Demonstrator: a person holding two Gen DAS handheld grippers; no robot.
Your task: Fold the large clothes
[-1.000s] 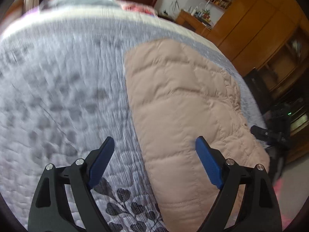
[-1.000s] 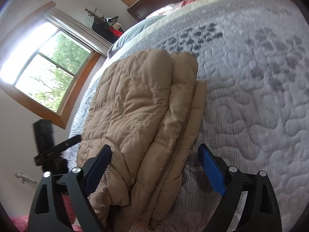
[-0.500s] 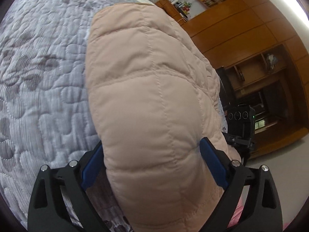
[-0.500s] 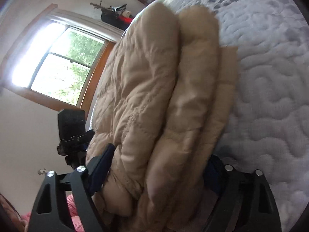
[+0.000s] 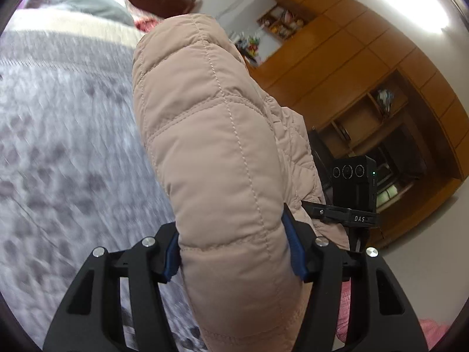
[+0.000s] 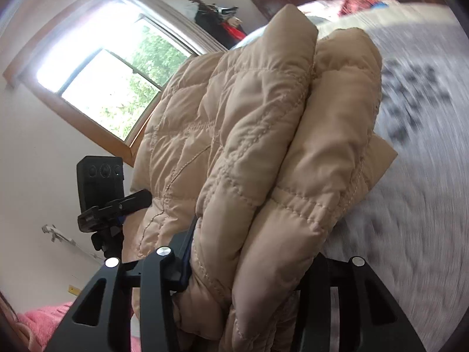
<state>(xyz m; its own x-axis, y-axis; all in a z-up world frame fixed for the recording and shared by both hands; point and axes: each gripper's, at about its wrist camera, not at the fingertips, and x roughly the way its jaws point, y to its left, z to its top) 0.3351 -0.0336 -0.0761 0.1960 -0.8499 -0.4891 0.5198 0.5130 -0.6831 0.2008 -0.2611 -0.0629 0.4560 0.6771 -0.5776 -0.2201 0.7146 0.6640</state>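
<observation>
Jacket [image 5: 217, 152] is bulging up between the blue pads of the left gripper [image 5: 231, 249], whose jaws have just been closing and are now clamping its folded edge above the grey quilted bed [image 5: 64, 146]. From the right wrist, the right gripper [image 6: 249, 264] has likewise been closing and is pinching the stacked folds [image 6: 258, 146], a window [image 6: 111, 73] shining behind.

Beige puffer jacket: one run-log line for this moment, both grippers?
left gripper: closing, clamped on beige puffer jacket | right gripper: closing, clamped on folded layers | jacket lifting off grey quilt
</observation>
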